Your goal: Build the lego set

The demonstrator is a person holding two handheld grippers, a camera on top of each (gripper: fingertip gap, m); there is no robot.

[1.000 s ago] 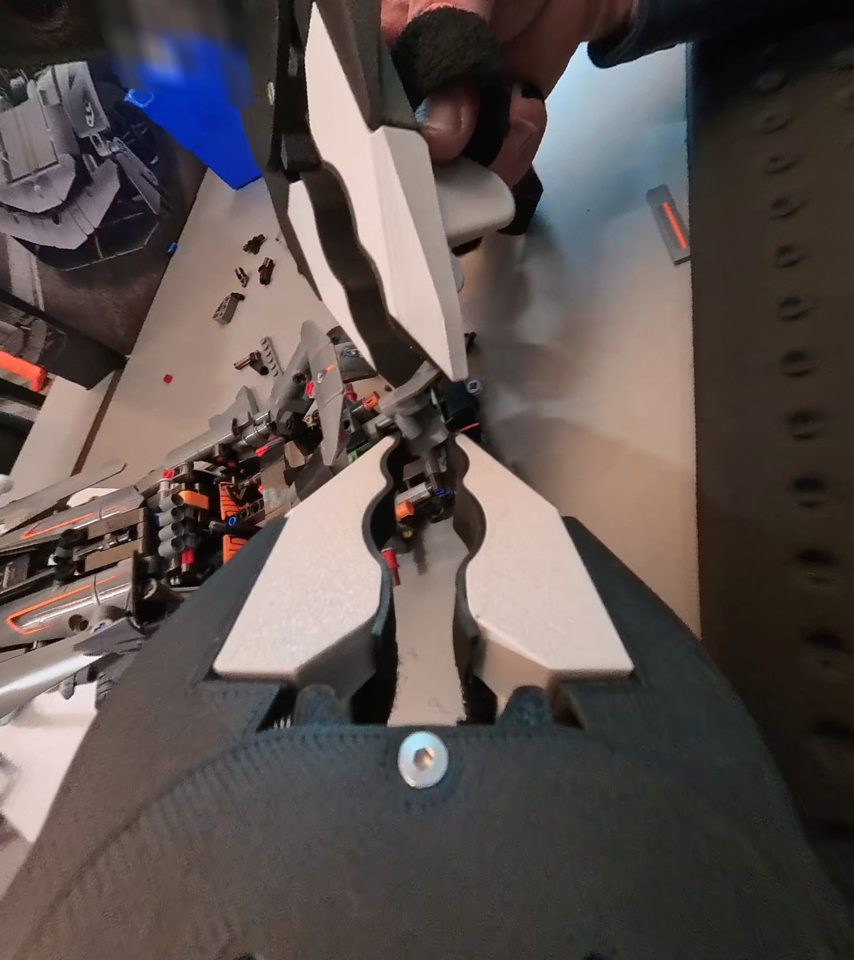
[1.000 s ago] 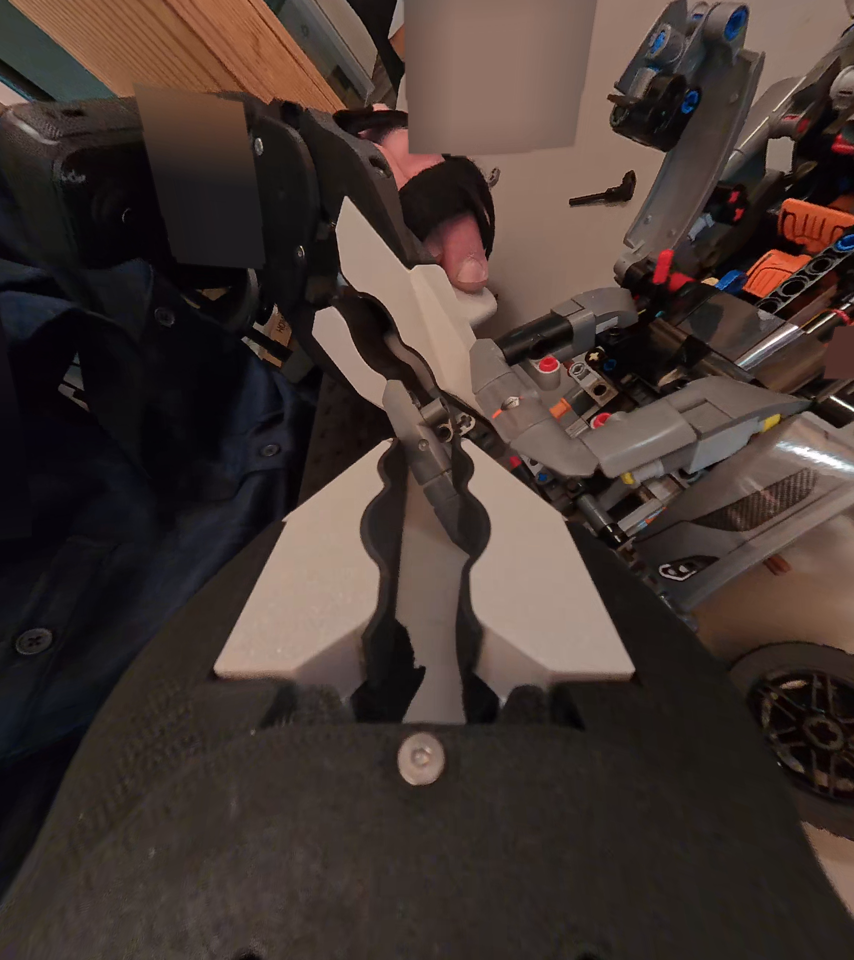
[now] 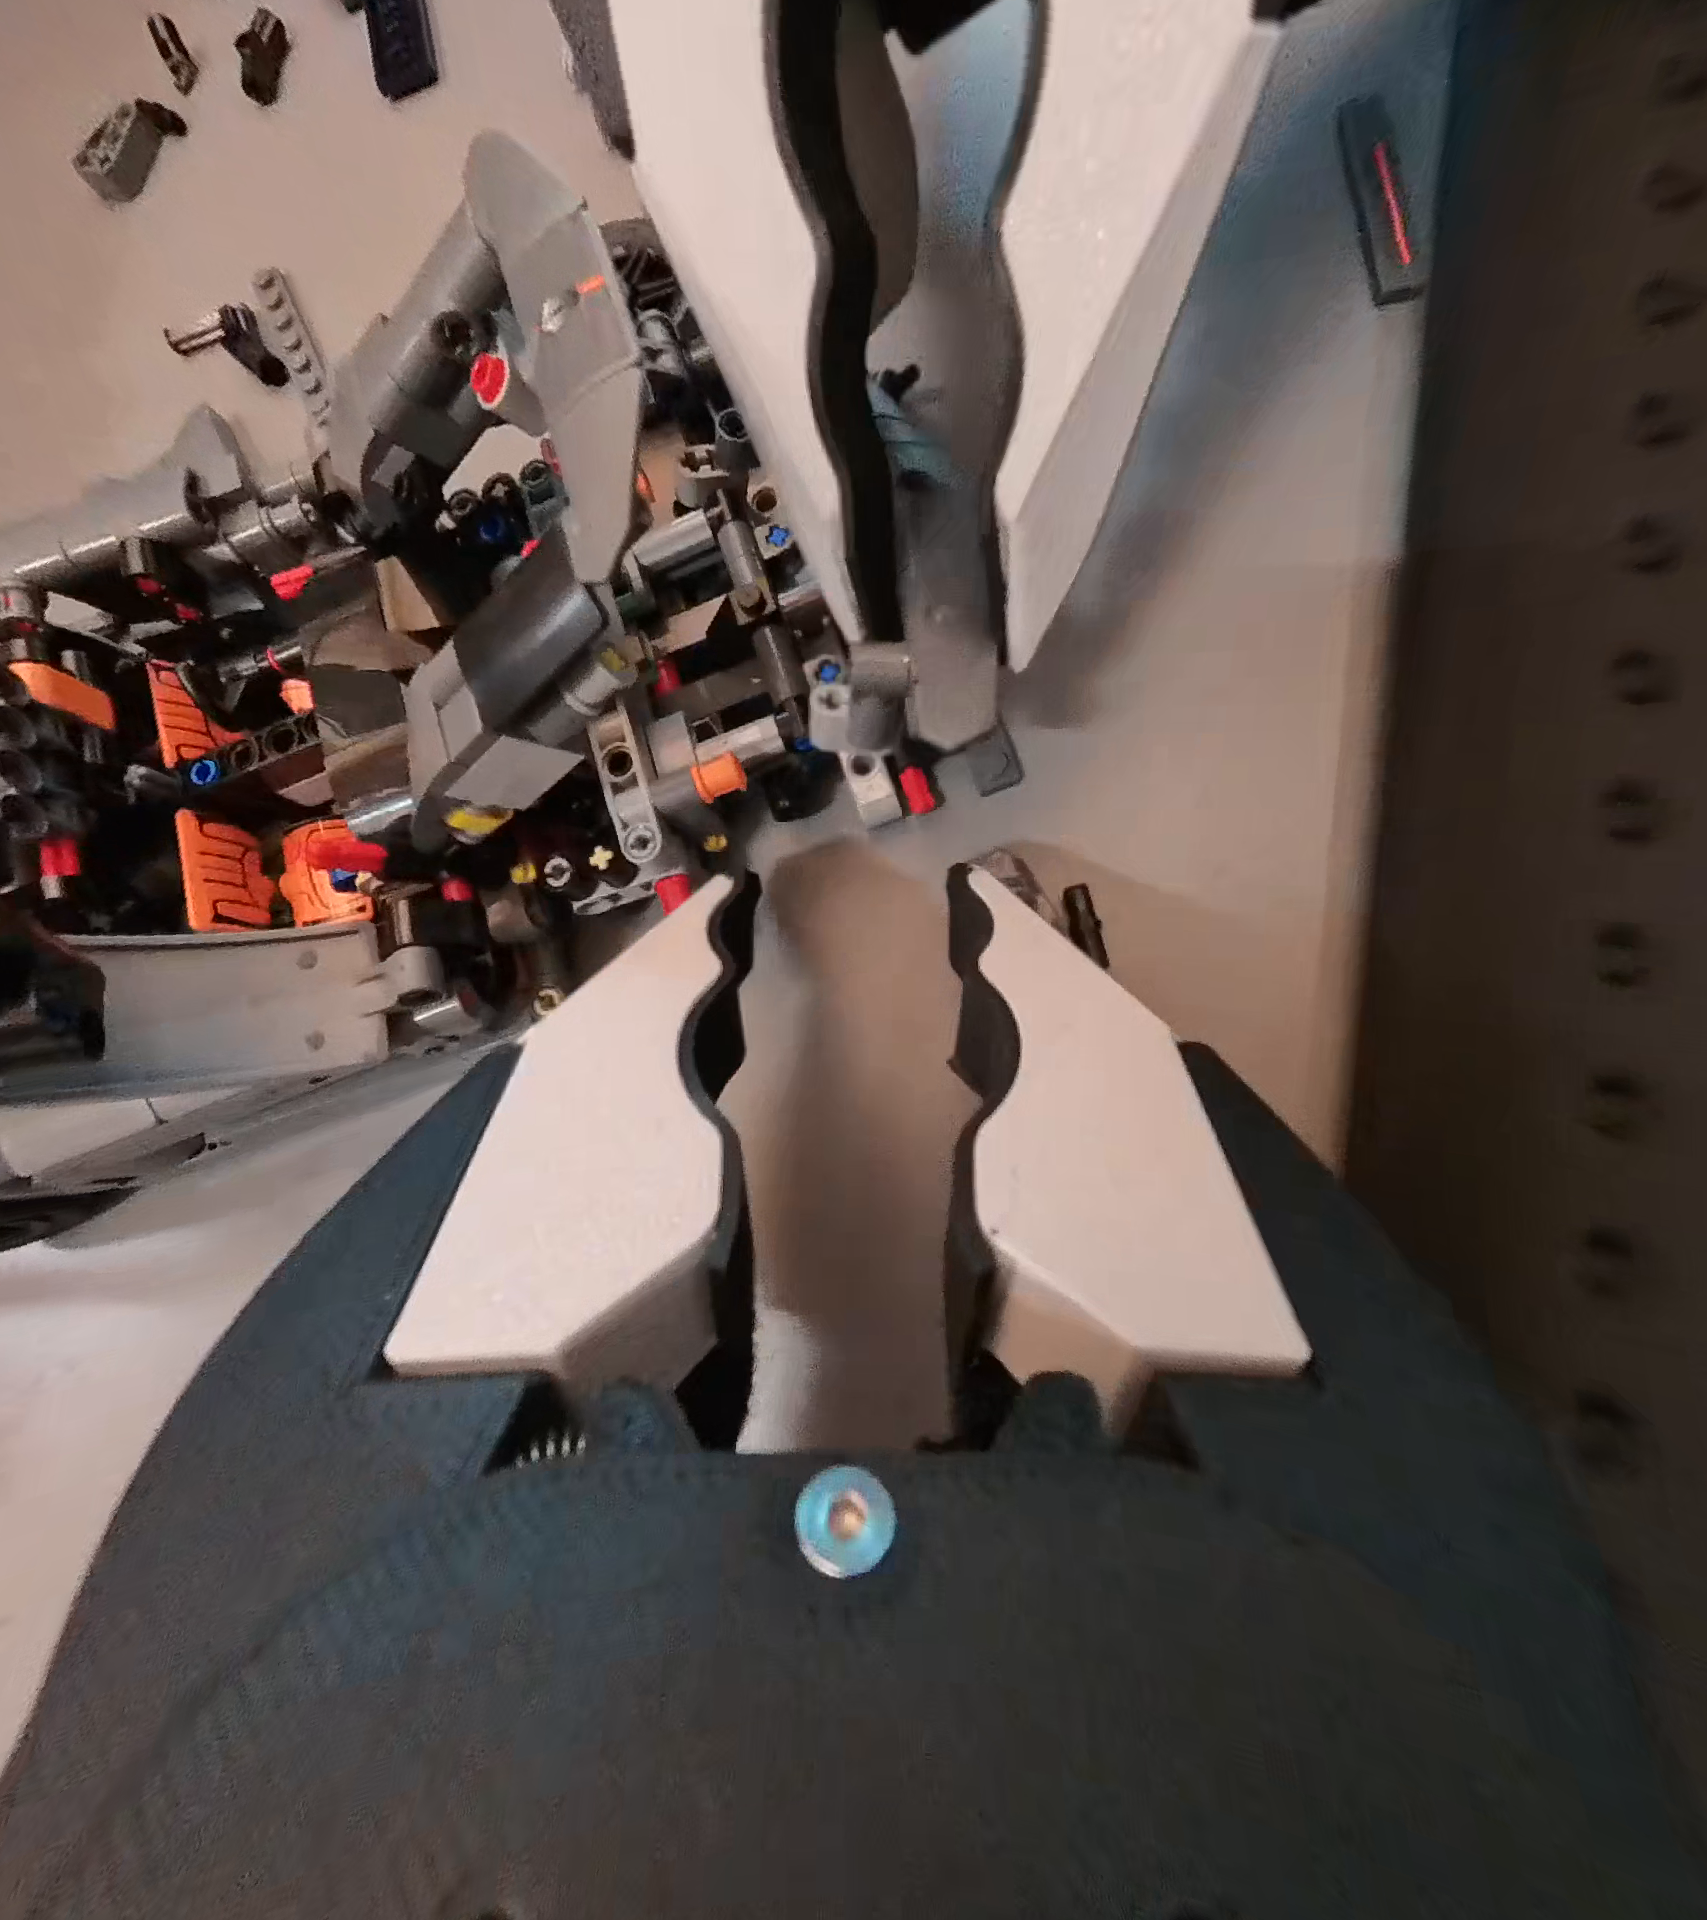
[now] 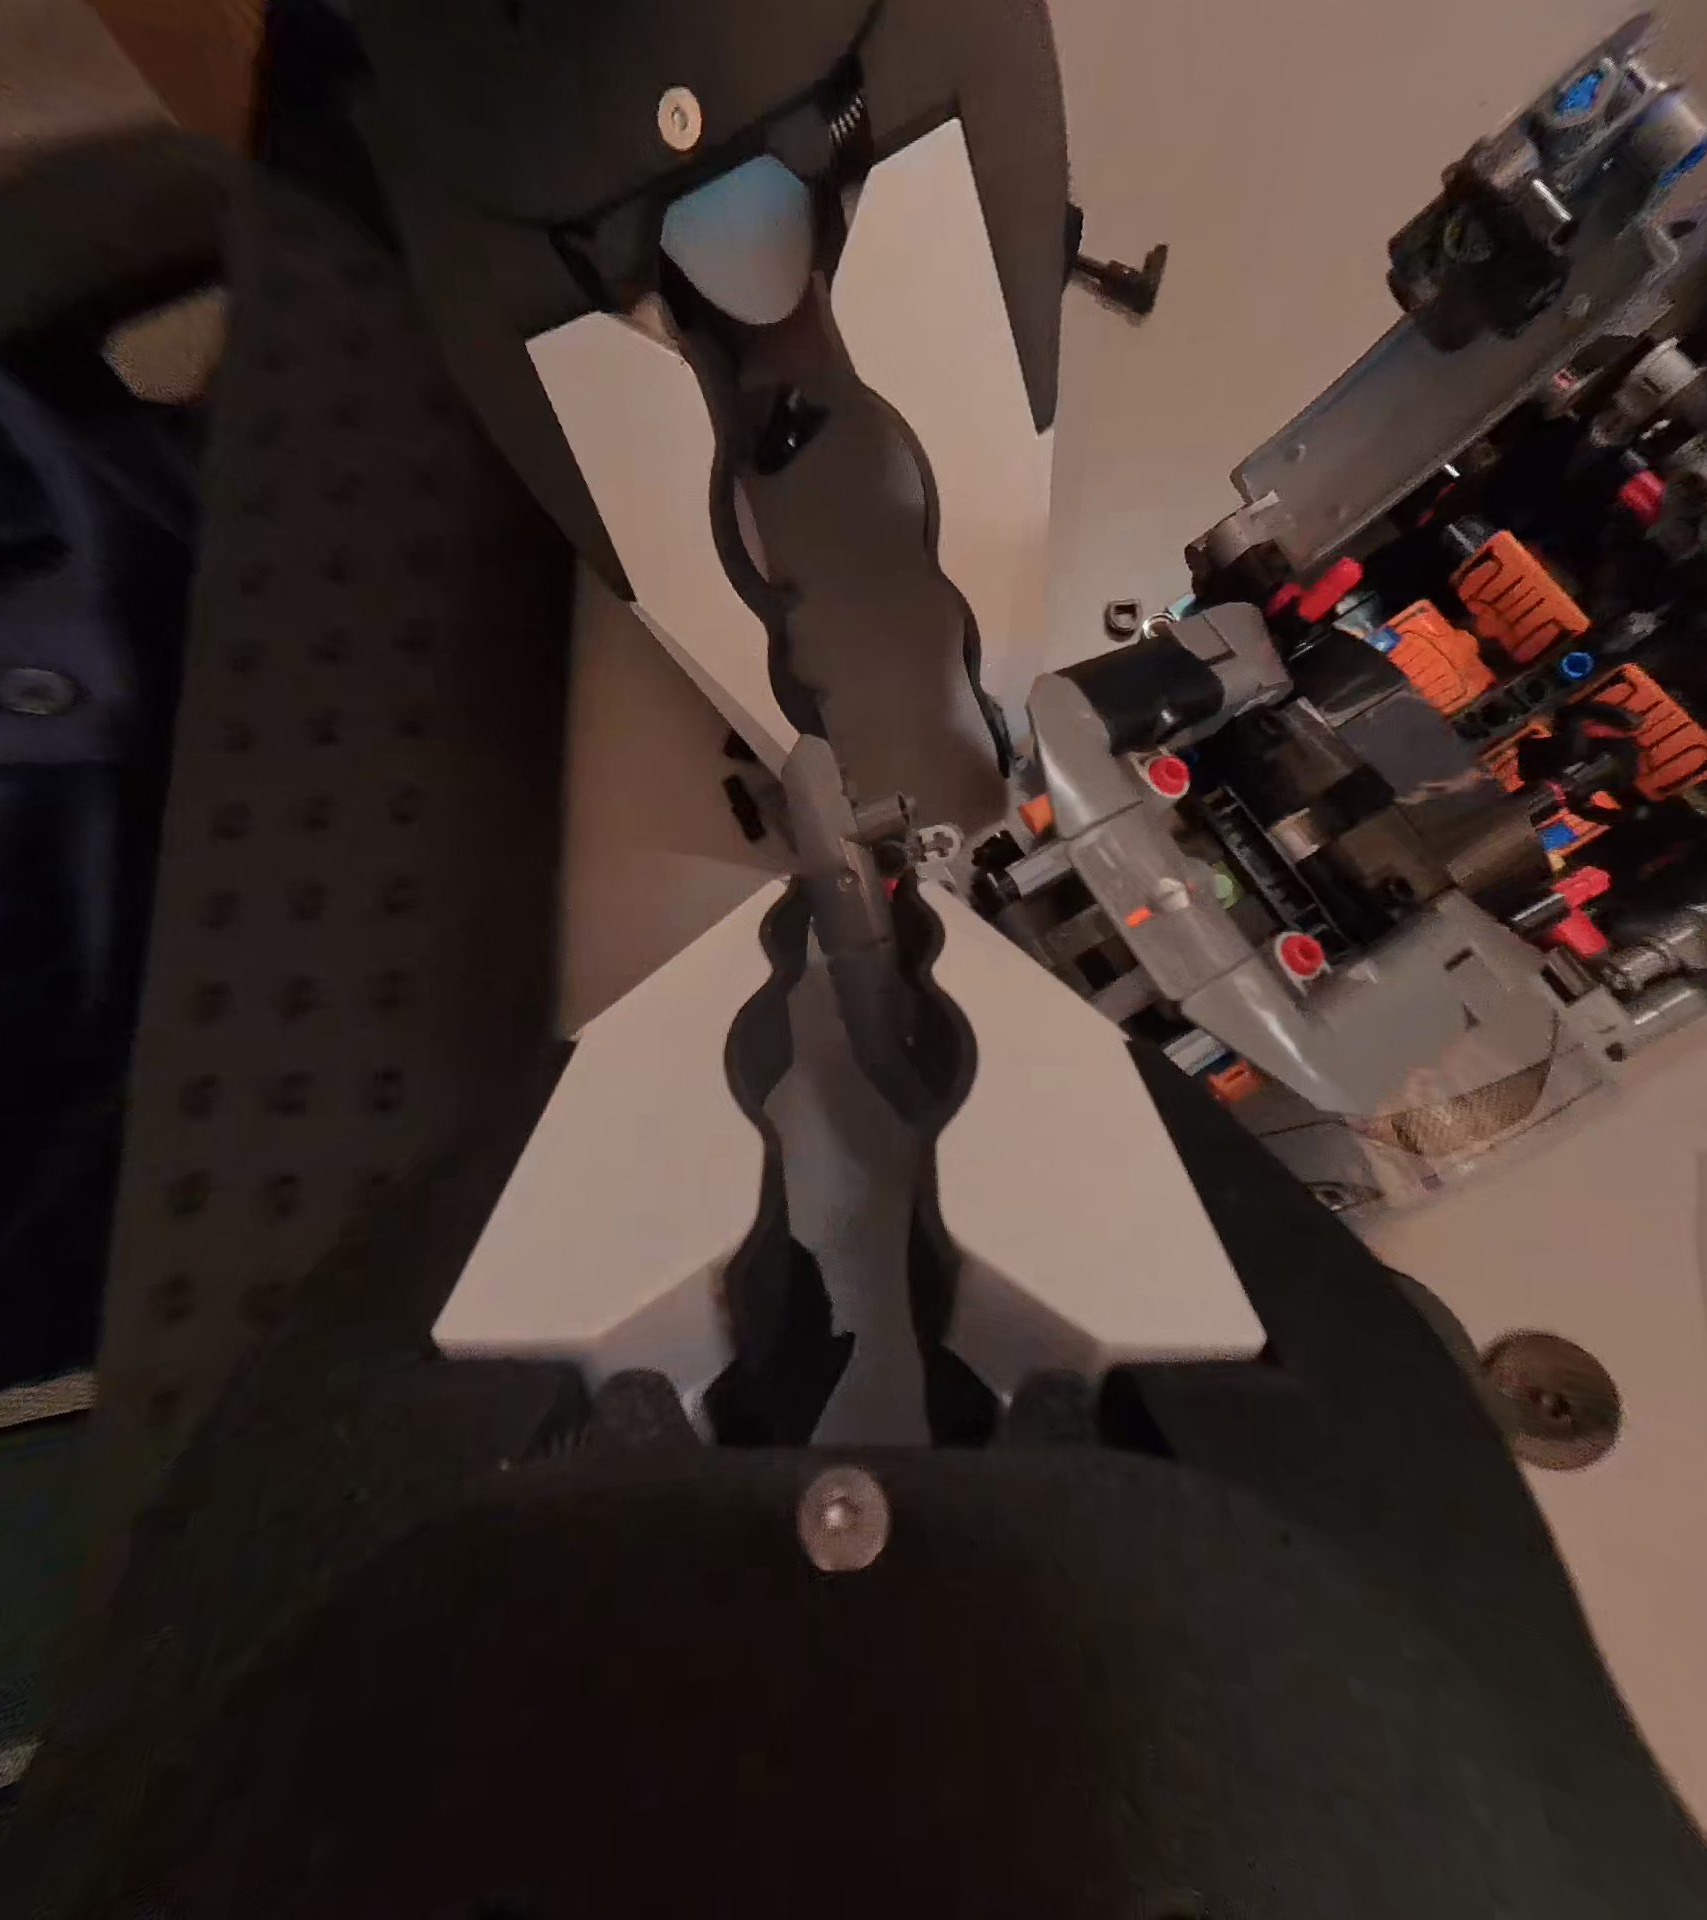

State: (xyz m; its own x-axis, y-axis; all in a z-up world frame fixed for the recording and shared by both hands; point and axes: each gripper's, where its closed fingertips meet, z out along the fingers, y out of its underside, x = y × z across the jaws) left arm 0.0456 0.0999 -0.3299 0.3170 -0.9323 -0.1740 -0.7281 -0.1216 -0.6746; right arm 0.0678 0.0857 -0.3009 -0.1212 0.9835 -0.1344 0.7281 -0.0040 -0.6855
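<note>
Model: The half-built lego car [image 3: 329, 748] lay on the pale table [image 3: 1192, 831], its open grey and orange frame turned toward both tools, presumably so the near corner could be worked on.
Right gripper: The right gripper [image 4: 854, 914] had its jaws closed on a slim dark grey piece [image 4: 844, 894], gripped along its length, I'd say to steer its free end into the frame.
Left gripper: The left gripper [image 3: 849, 894] stood with jaws apart and nothing between them, hovering just short of the model's edge.
Piece and jaws: In the right wrist view the piece ran up out of the jaw tips, just beside the car's grey corner panel [image 4: 1129, 873]; whether it was already seated I couldn't tell.
Loose parts: A few small dark spares [image 3: 127, 145] lay well apart at the far side.
Likely purpose: The empty tool looked placed to brace the model.
</note>
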